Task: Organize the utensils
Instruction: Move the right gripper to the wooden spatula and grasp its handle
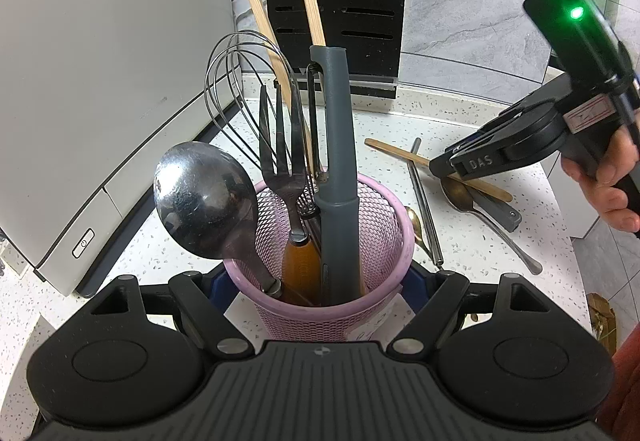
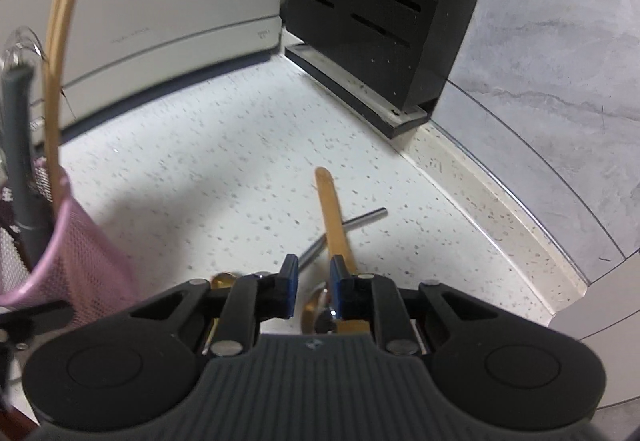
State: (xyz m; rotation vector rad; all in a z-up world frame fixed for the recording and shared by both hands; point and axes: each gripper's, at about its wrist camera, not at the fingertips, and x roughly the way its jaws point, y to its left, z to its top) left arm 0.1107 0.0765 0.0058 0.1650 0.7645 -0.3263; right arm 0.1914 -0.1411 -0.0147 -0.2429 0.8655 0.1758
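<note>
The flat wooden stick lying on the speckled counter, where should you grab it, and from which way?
Probably from above, near the middle of the flat wooden stick, pinching its two thin edges. It lies flat and crosses over a thin metal rod, so there it seems lifted slightly off the white speckled counter. The right gripper hangs over its near end, jaws not closed on it yet.

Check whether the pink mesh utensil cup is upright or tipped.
Upright: the pink mesh utensil cup stands on the speckled counter, clamped by the left gripper.
</note>
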